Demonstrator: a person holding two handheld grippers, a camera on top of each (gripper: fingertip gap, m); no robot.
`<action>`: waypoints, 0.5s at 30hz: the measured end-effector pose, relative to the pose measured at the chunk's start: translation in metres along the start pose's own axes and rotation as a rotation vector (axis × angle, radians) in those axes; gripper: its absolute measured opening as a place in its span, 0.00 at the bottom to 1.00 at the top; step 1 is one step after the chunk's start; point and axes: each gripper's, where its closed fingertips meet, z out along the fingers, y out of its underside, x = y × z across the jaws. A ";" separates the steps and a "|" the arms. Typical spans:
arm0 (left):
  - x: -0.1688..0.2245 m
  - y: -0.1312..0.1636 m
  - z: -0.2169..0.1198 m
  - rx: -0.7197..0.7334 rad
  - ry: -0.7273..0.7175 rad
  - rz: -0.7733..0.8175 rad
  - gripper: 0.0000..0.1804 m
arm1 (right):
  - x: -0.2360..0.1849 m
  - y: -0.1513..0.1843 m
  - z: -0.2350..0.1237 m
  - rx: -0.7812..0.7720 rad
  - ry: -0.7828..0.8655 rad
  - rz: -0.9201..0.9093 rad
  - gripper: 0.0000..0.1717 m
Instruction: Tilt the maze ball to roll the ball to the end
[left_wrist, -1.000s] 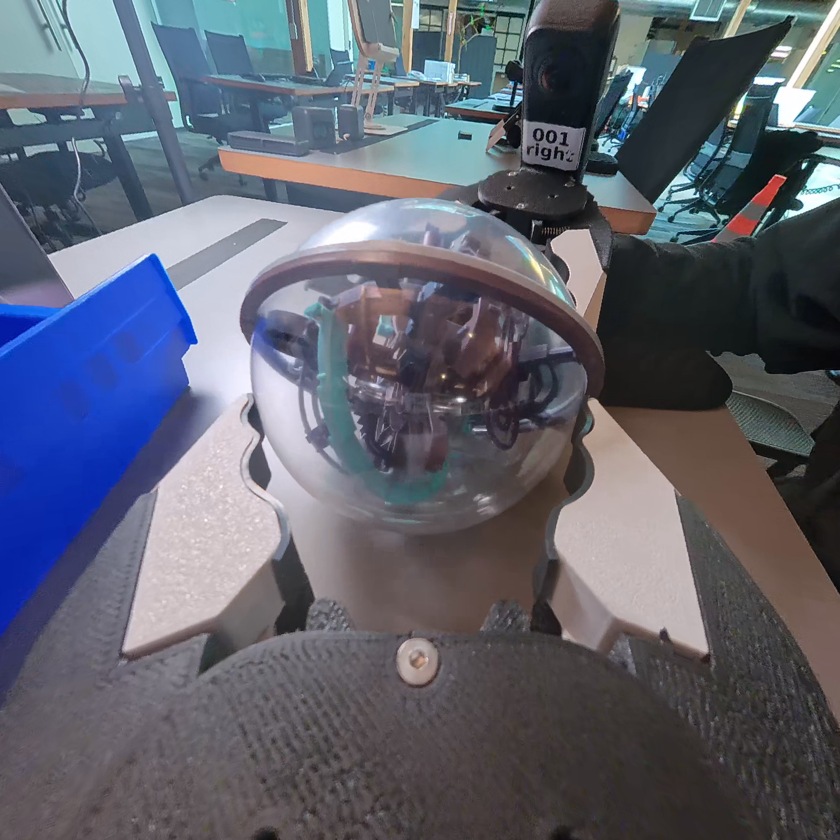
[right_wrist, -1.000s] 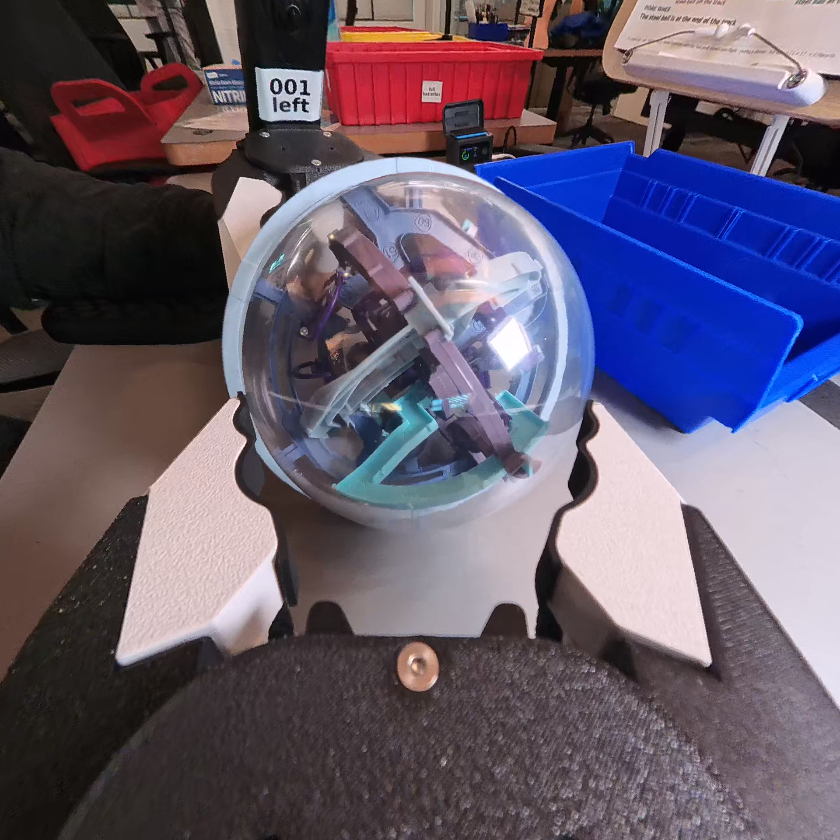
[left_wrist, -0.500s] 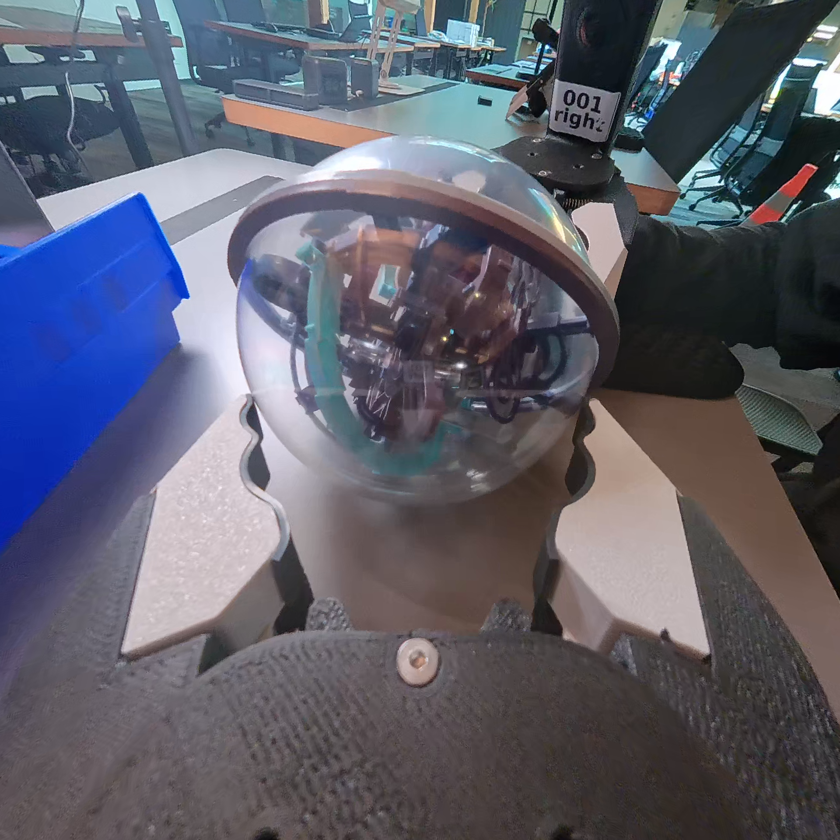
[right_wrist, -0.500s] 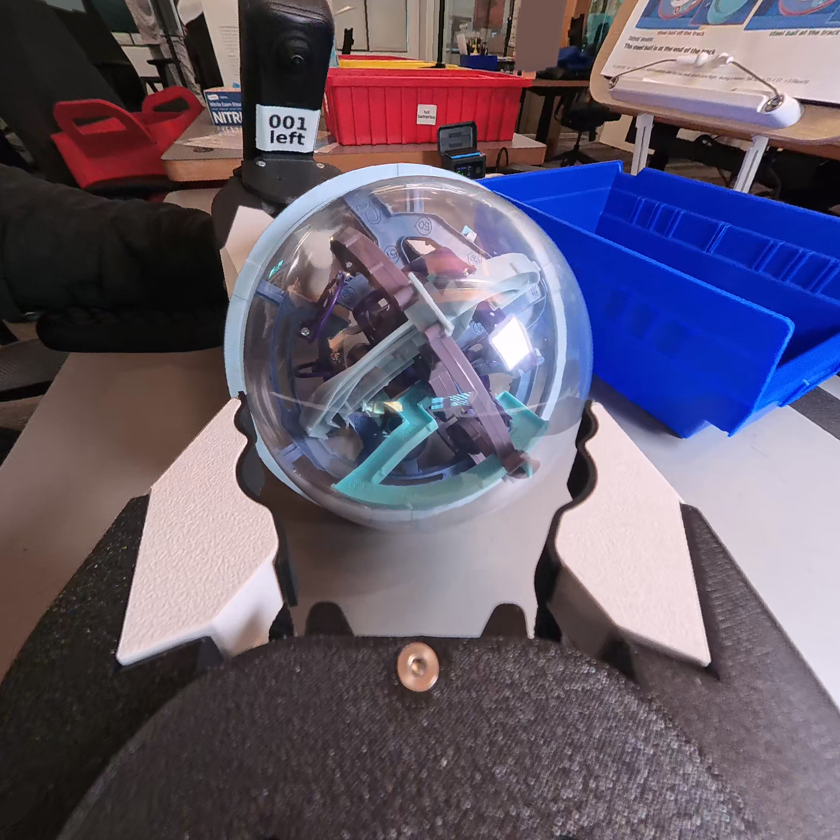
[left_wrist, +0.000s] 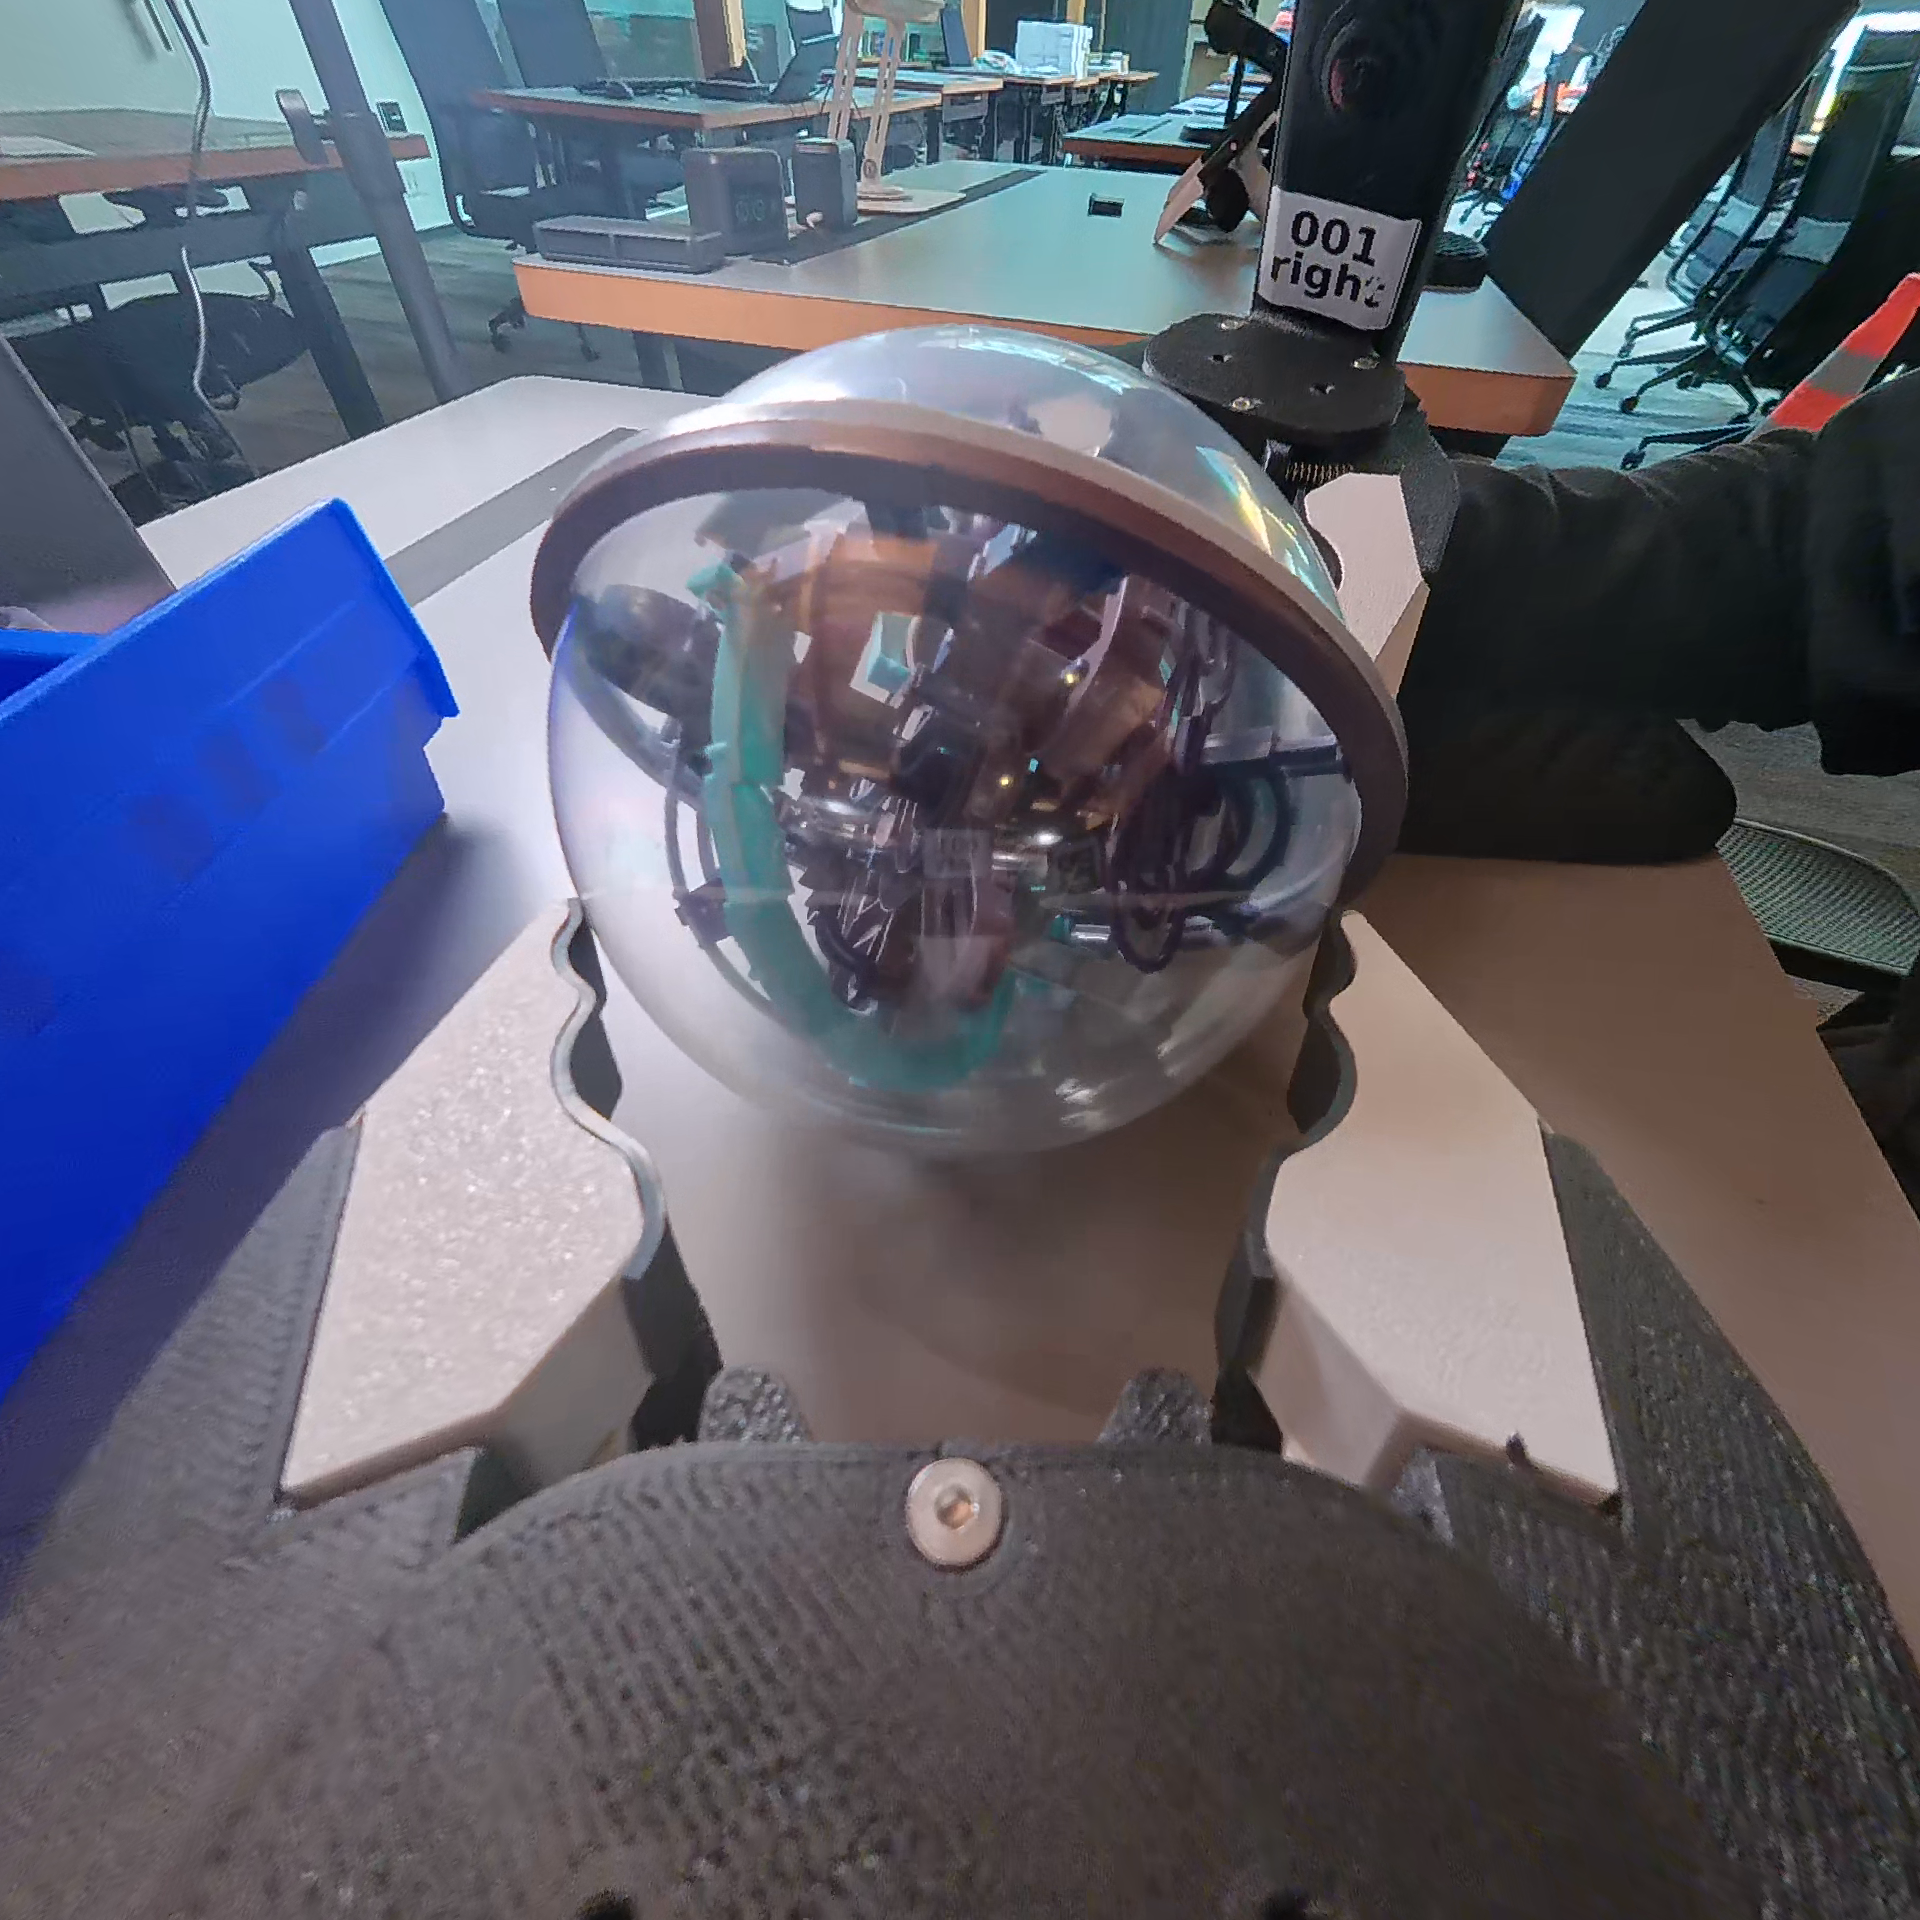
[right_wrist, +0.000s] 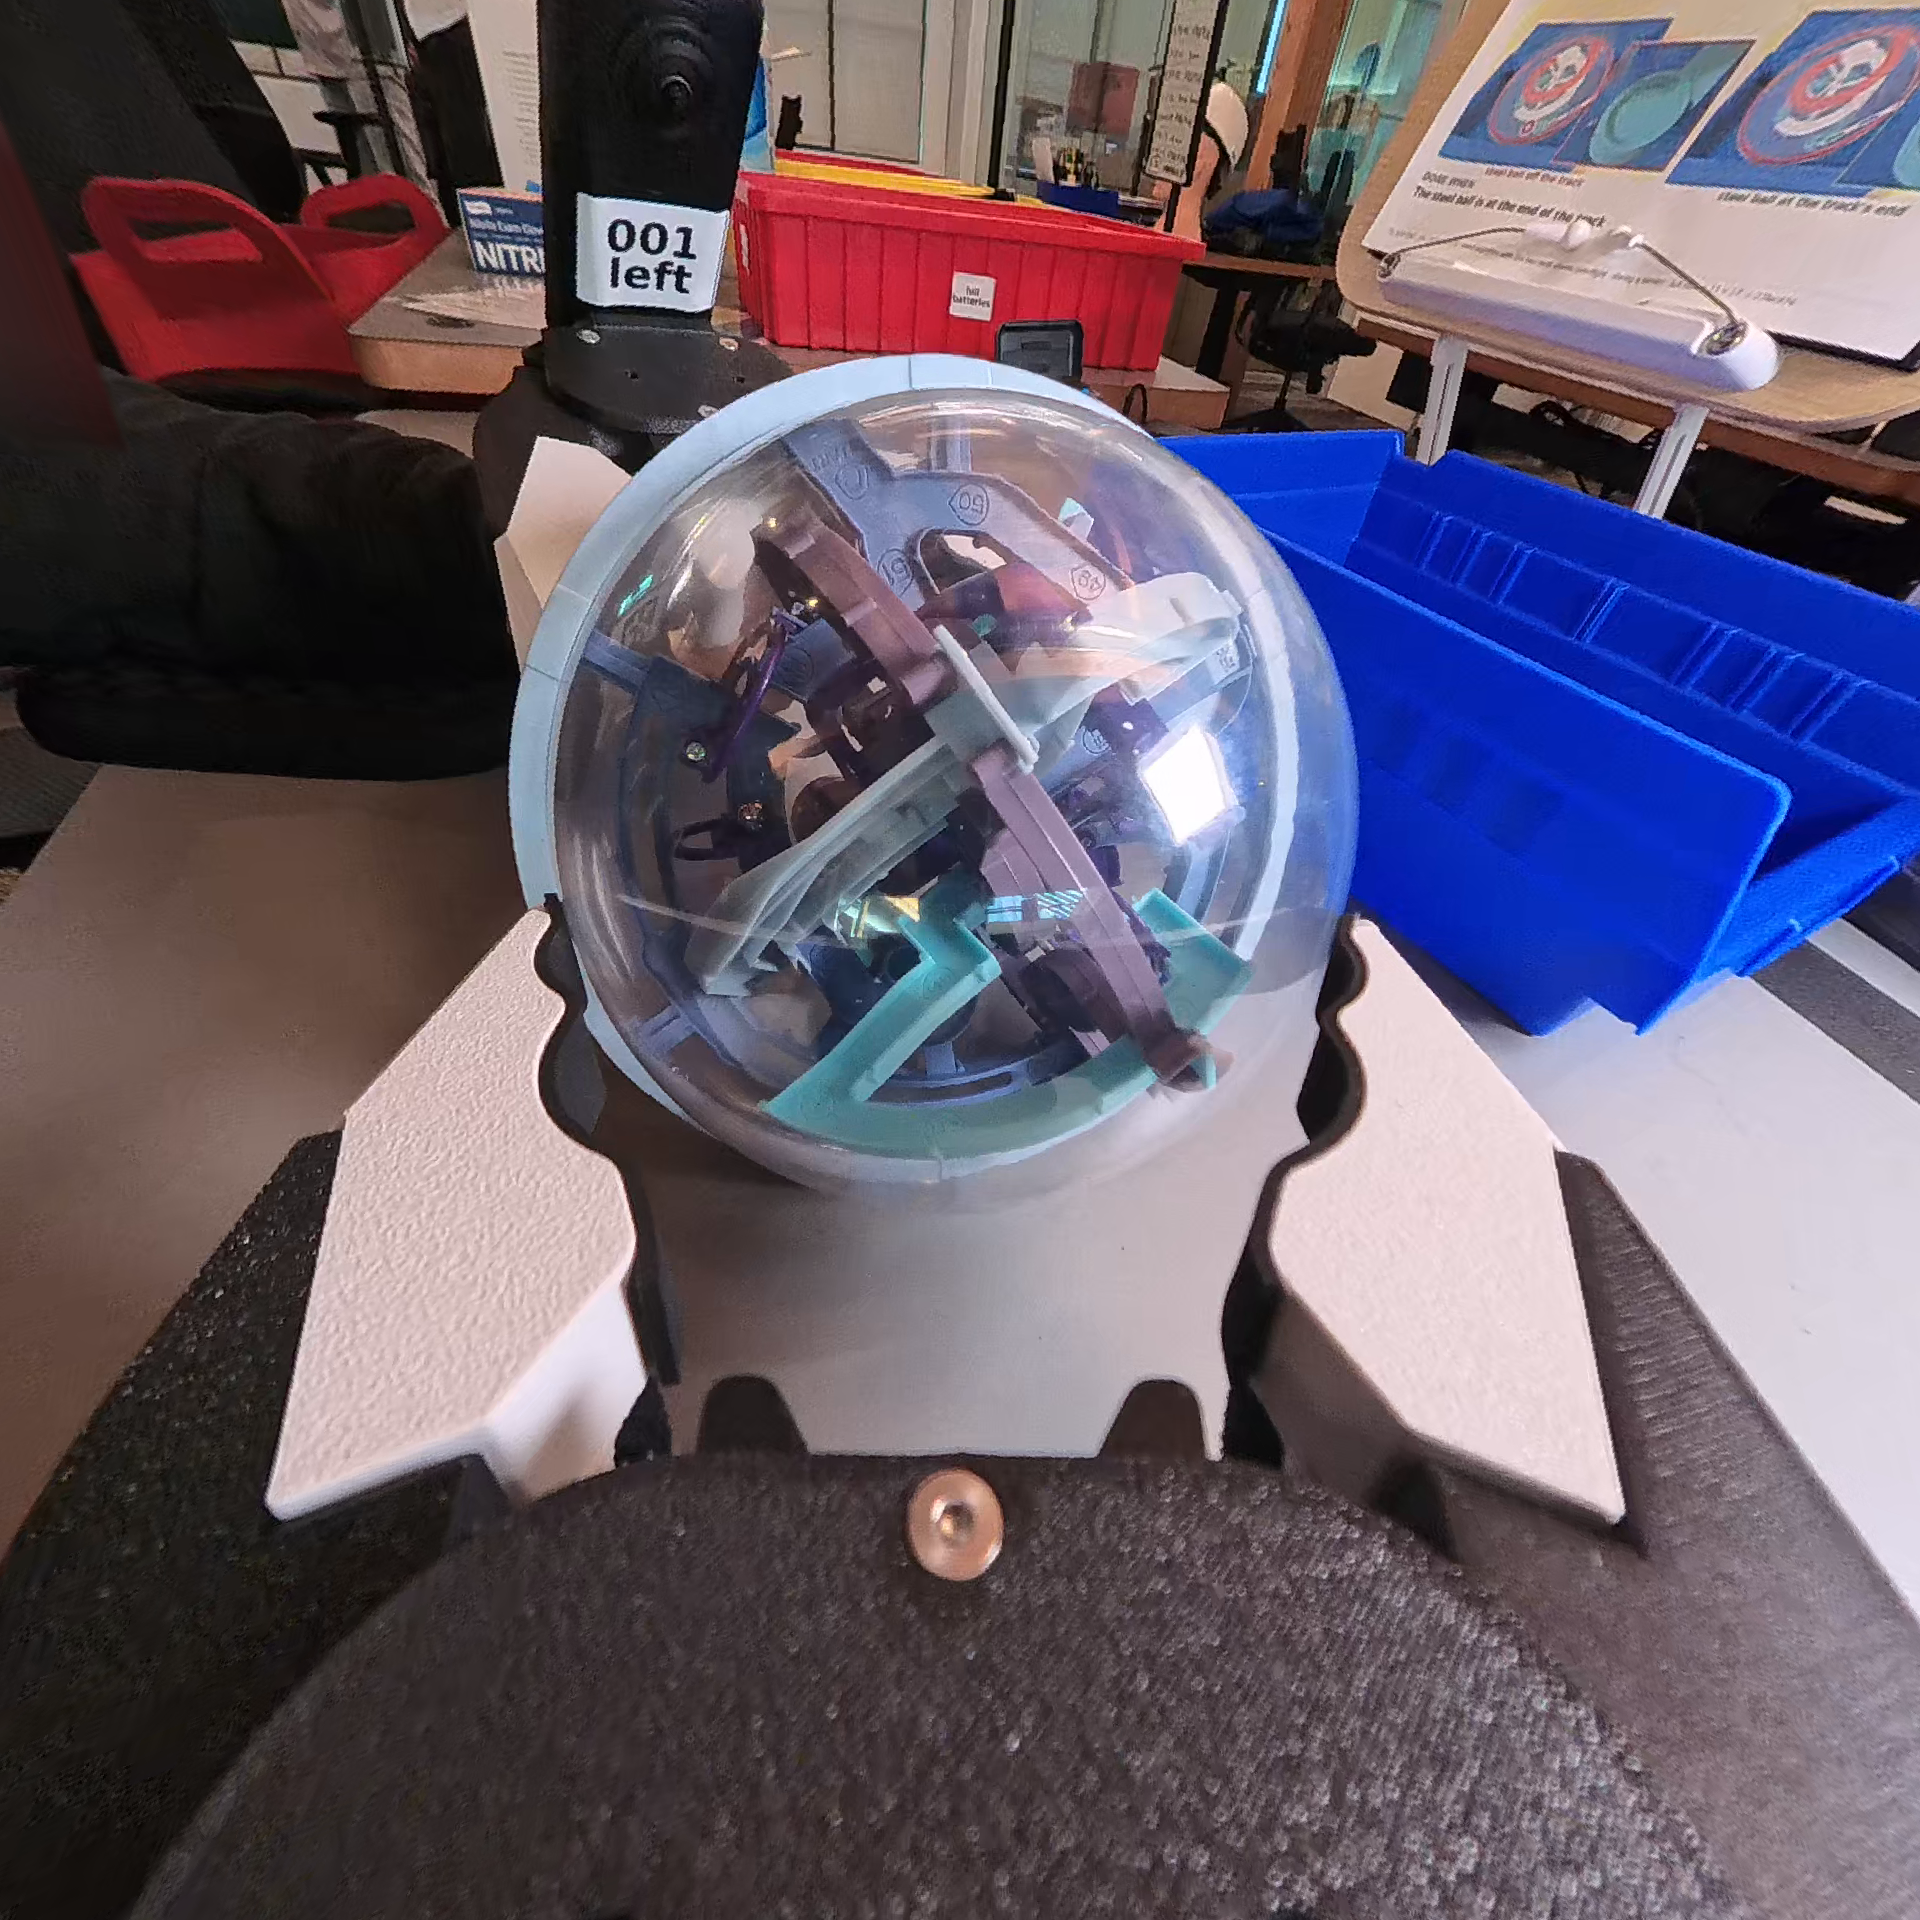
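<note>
So the clear plastic maze ball (left_wrist: 966, 748) with teal and purple tracks inside is pinched from both sides, left tongs (left_wrist: 961, 935) and right tongs (right_wrist: 951, 935) each clamped on it, blue plastic bin (right_wrist: 1621, 748) at 3 o'clock on the pale bench (right_wrist: 208, 987)

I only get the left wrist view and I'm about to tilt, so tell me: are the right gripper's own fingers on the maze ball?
Observer: Yes. The right wrist view shows the right gripper with its fingers touching the maze ball, one on each side.
Operator: What's on that face of the ball?
Observer: A teal track sits low, with a purple track crossing above it.
Operator: And the blue bin?
Observer: The blue bin has ribbed slots along its inner wall.
</note>
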 end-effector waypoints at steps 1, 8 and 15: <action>0.000 -0.001 -0.001 0.007 -0.001 0.002 0.73 | 0.000 0.000 0.000 0.001 -0.002 0.002 0.79; 0.001 -0.006 -0.004 0.035 0.000 -0.004 0.72 | -0.001 0.000 0.001 0.001 -0.009 0.018 0.79; -0.002 -0.016 -0.005 0.092 -0.001 -0.031 0.72 | 0.001 0.002 0.001 -0.005 -0.025 0.099 0.79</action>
